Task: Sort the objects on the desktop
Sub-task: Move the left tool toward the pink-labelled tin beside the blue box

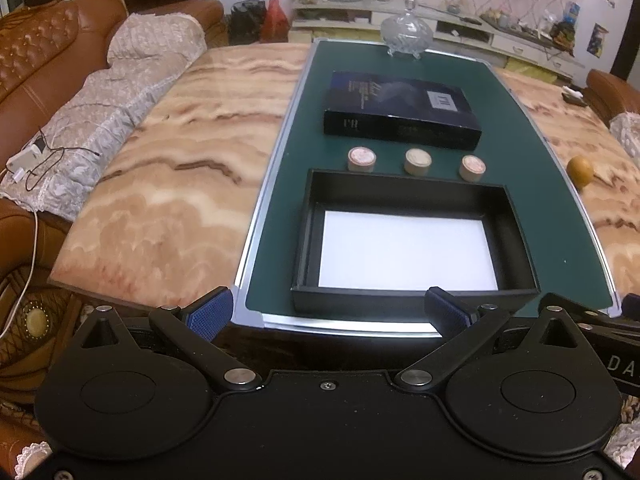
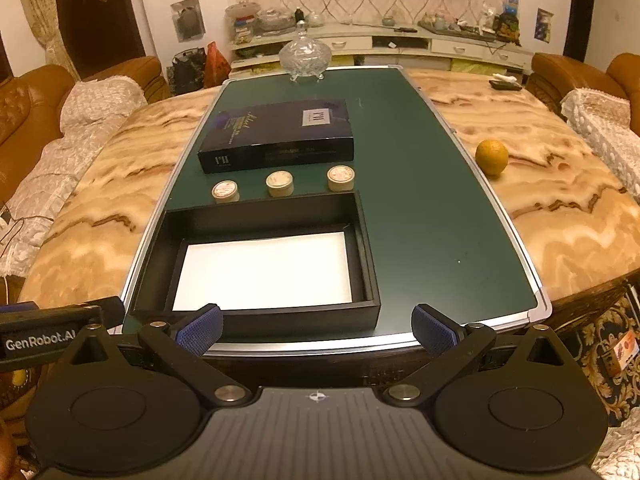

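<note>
An open black box with a white lining stands on the green mat; it also shows in the right wrist view. Three small round tins stand in a row behind it: left, middle, right, also seen from the right wrist as left tin, middle tin, right tin. A dark lid box lies beyond them, and appears in the right wrist view. My left gripper and right gripper are open and empty, at the near table edge.
A glass lidded bowl stands at the mat's far end. An orange lies on the marble table right of the mat. Sofas flank the table on both sides. A remote lies far right.
</note>
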Demonstrator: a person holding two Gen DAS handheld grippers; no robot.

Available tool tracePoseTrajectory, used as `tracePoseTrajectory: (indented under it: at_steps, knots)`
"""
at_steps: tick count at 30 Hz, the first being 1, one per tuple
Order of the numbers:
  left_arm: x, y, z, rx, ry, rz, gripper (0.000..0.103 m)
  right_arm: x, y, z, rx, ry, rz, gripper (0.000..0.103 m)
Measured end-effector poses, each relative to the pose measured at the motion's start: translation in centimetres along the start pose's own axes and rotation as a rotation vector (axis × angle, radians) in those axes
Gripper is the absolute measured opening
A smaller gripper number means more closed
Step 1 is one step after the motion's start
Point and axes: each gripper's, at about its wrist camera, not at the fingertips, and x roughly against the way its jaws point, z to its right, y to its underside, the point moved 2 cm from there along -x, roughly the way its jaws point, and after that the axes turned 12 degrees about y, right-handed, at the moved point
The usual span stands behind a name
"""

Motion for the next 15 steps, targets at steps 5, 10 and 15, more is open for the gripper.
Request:
tracePoseTrajectory:
  at_steps: [5, 10, 15]
  knots:
    - [0.1, 0.5, 0.6, -0.013, -0.031, 0.001, 0.103, 0.1, 0.0, -0.2, 0.025, 0.027, -0.007, 0.103]
    - [0.5, 0.6, -0.4, 0.004, -0.013, -0.015, 0.103, 0.9, 0.4, -1.0, 0.040, 0.024, -0.007, 0.103]
    - [0.2, 0.6, -0.9, 0.012, -0.018, -0.031, 0.103, 0.7, 0.5, -1.4, 0.049, 0.015, -0.017, 0.103]
